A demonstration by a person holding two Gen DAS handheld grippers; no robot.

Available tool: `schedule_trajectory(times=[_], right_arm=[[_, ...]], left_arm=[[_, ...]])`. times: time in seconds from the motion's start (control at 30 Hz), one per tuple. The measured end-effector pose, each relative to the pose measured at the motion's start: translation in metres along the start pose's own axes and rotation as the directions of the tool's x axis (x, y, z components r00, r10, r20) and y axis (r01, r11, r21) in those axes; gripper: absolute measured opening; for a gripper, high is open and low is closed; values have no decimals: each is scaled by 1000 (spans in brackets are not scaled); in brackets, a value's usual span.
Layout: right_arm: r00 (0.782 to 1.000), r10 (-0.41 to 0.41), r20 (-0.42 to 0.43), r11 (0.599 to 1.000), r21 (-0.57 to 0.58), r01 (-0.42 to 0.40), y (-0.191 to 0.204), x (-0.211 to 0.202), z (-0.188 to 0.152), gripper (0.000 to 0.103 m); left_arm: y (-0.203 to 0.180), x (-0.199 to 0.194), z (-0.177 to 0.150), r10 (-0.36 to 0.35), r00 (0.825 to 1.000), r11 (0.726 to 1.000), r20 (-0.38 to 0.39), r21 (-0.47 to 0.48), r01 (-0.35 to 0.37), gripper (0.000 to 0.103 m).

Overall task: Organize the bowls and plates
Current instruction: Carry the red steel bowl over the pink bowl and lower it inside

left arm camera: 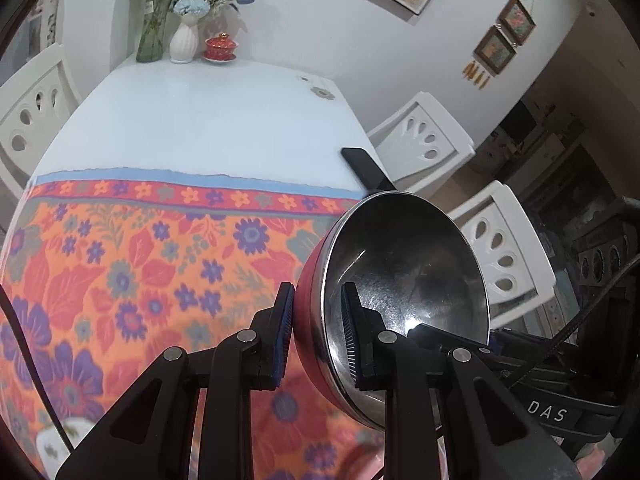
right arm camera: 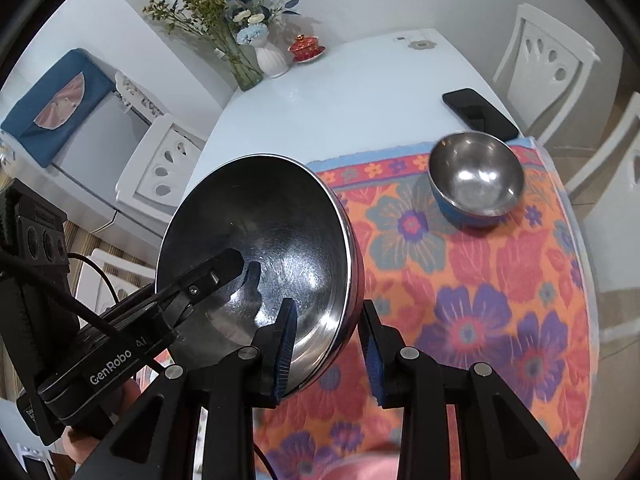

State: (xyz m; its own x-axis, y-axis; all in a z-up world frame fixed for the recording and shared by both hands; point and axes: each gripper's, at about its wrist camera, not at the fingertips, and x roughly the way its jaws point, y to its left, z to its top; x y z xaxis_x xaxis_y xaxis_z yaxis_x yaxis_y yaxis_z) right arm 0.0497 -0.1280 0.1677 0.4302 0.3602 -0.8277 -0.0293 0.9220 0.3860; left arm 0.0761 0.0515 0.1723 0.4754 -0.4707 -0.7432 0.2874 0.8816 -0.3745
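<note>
From the left wrist, the left gripper (left arm camera: 316,332) is clamped on the rim of a steel bowl with a red outside (left arm camera: 400,304): one blue pad (left arm camera: 285,334) lies on the red wall, the other inside the steel hollow. The bowl is tipped on edge above the flowered cloth (left arm camera: 152,256), and its lower part is cut off behind the gripper's frame. It hides most of a black phone (left arm camera: 362,166) lying on the pale table (left arm camera: 208,116). At lower right, part of the right gripper's body shows, partly blocked by the bowl.

From the right wrist, the same red bowl (right arm camera: 264,256) fills the middle. The right gripper (right arm camera: 330,344) straddles its rim, but whether its pads actually press the wall cannot be told. The left gripper (right arm camera: 240,268) reaches in from the left, one finger inside the bowl. A blue-sided steel bowl (right arm camera: 476,180), slightly blurred, rests tilted on the cloth (right arm camera: 500,280) near its far edge, just beside the phone (right arm camera: 480,114).
</note>
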Motion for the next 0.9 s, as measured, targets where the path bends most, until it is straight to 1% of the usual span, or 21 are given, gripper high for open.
schedule_trajectory(times=[0.17,0.4,0.5,0.67,0.8,0.9], right_arm=[[1000,-21,8,999,35,20,-6,-29,-39,31],[998,-60,-27,994,90,63,-22,-54,-101,31],[995,-77,-57,989,118,84,-34,-56,-128,32],[989,-101,-108,980,159,117,-52,-53,-167,32],[983,-120,-137,974,176,143,-60,-48,-190,32],[981,-130,-147,972,177,155,-63,-43,-197,32]], left_arm=[[-21,-22,-34,-24,1000,999,-7,29,24,19],[-48,-32,-89,-71,995,996,-64,42,74,19],[-57,-29,-114,-82,991,995,-101,43,87,19],[-61,-20,-156,-101,981,995,-168,6,104,19],[-62,-13,-180,-99,973,995,-208,-5,101,19],[-63,-9,-191,-86,971,996,-221,-1,88,19]])
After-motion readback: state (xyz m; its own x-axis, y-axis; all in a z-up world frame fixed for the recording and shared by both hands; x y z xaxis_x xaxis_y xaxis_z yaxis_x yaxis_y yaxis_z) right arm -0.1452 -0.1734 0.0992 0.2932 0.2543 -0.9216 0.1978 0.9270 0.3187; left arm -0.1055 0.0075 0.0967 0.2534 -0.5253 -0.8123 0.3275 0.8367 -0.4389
